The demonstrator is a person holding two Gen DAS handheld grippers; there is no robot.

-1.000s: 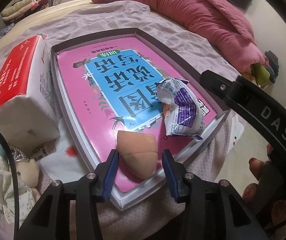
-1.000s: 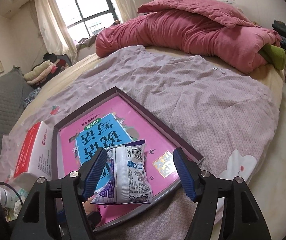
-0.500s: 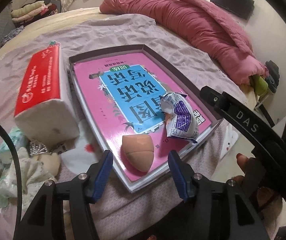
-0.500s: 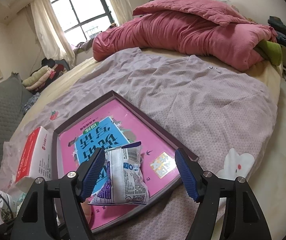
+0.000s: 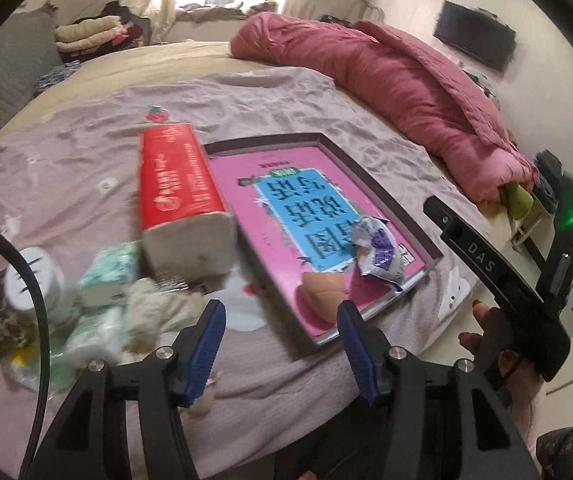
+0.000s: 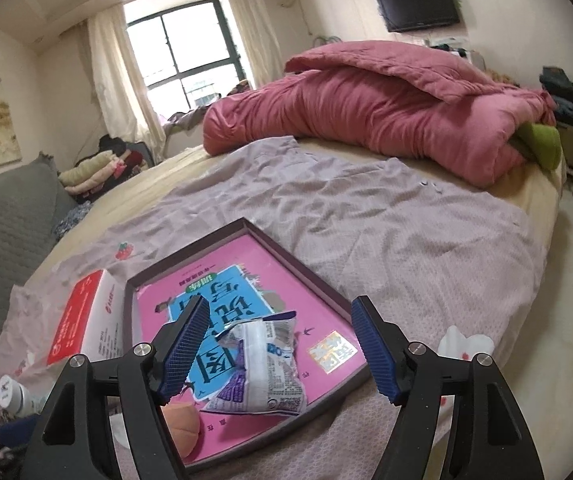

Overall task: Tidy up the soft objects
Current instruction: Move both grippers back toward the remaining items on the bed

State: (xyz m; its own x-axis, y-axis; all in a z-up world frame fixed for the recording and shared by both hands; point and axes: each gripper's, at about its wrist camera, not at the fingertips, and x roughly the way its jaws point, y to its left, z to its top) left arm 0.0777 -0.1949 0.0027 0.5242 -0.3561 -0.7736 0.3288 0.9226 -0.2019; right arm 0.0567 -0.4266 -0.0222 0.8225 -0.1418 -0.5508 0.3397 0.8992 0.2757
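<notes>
Mauve sheet covers the bed, with a rolled pink duvet along its far side. On the sheet lies a shallow dark-rimmed tray that holds a pink book with a blue title panel; on the book's near end rest a crumpled white and purple snack packet and, just beside it, a peach-coloured sponge. A red-topped tissue pack lies against the tray's left rim, and nearer the camera, off the tray, sits a blurred heap of a cream plush toy, green-white packets and a white jar. The left gripper is spread wide and grips nothing; a second ago its fingers flanked the sponge, and now it has pulled back off the tray's near edge. The right gripper is also wide apart and empty, still hovering over the packet, which has not moved
</notes>
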